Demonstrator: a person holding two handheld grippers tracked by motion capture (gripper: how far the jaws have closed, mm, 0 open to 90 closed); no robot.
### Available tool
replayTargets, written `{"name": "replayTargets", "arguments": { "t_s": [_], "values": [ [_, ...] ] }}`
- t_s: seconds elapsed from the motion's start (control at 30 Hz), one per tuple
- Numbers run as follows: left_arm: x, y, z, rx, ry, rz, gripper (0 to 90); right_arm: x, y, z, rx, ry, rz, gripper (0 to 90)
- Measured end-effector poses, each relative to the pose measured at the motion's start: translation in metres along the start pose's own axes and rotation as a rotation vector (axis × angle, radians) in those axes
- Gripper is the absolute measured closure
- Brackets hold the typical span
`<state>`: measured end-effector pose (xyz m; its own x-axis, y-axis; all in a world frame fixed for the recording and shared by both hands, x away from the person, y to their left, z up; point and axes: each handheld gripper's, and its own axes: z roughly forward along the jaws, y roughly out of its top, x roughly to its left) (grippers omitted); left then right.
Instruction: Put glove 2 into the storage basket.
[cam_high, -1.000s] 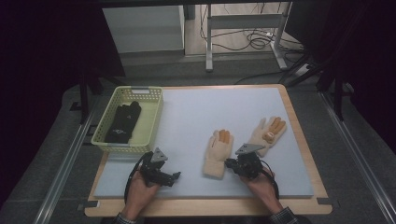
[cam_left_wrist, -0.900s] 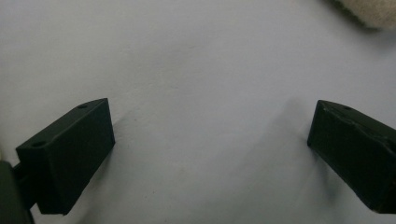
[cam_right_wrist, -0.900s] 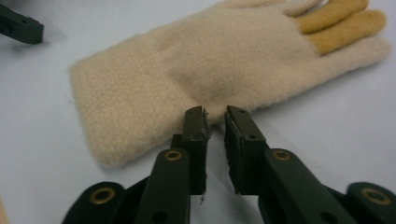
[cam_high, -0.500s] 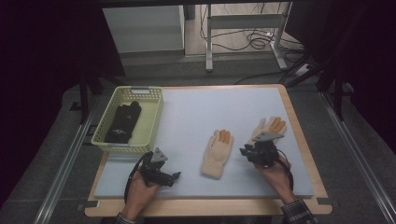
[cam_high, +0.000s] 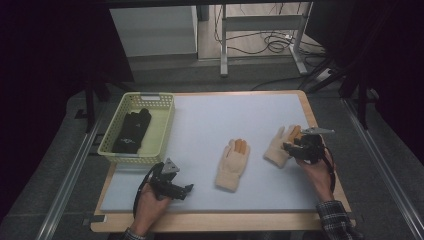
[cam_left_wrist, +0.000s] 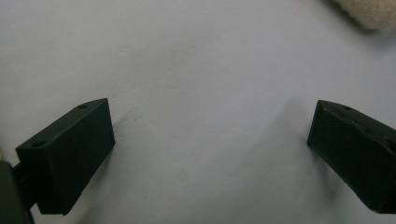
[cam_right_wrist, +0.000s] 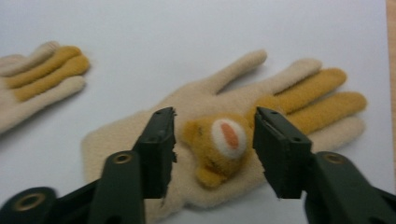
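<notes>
Two cream gloves with orange fingers lie on the pale blue mat. One glove (cam_high: 233, 162) lies mid-table; its fingers (cam_right_wrist: 42, 70) show at the left of the right gripper view. The other glove (cam_high: 280, 144) (cam_right_wrist: 243, 112) lies to the right and bears a small orange bear patch (cam_right_wrist: 217, 142). My right gripper (cam_high: 296, 148) (cam_right_wrist: 214, 149) hovers open just over that glove, its jaws either side of the patch. My left gripper (cam_high: 176, 187) (cam_left_wrist: 210, 154) rests open low over bare mat near the front left, nothing between its jaws.
A pale green basket (cam_high: 162, 127) at the back left holds a black glove (cam_high: 131, 131). The wooden table edge (cam_high: 215, 222) frames the mat (cam_high: 235, 112). A cream glove cuff (cam_left_wrist: 369, 11) shows at the top right of the left gripper view.
My right gripper has moved right, away from the middle glove, and now sits over the right-hand glove. The left gripper has stayed put.
</notes>
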<state>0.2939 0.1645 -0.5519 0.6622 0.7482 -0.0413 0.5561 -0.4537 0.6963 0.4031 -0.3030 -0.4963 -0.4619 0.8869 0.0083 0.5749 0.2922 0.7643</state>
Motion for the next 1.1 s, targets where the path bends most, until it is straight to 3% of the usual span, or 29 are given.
{"name": "replayTargets", "arguments": {
  "t_s": [0.1,0.2,0.3,0.47,0.63,0.8,1.1],
  "values": [
    [0.0,0.0,0.0,0.0,0.0,0.0,0.7,0.001,-0.004,0.01,0.019,-0.001,-0.004,39.2],
    [0.0,0.0,0.0,0.0,0.0,0.001,0.7,0.002,-0.009,0.02,0.043,-0.048,-0.033,39.8],
    [0.0,0.0,0.0,0.0,0.0,0.0,0.7,-0.001,-0.013,0.024,0.023,-0.052,-0.009,52.7],
    [0.0,0.0,0.0,0.0,0.0,0.001,0.7,0.003,-0.011,0.018,0.033,-0.065,-0.021,58.8],
    [0.0,0.0,0.0,0.0,0.0,0.0,0.7,0.004,-0.006,0.003,-0.005,-0.019,0.006,58.8],
    [0.0,0.0,0.0,0.0,0.0,0.0,0.7,0.012,0.0,-0.012,-0.035,0.02,0.002,58.8],
    [0.0,0.0,0.0,0.0,0.0,0.0,0.7,0.05,0.018,-0.039,-0.096,0.135,-0.041,58.8]
  ]
}}
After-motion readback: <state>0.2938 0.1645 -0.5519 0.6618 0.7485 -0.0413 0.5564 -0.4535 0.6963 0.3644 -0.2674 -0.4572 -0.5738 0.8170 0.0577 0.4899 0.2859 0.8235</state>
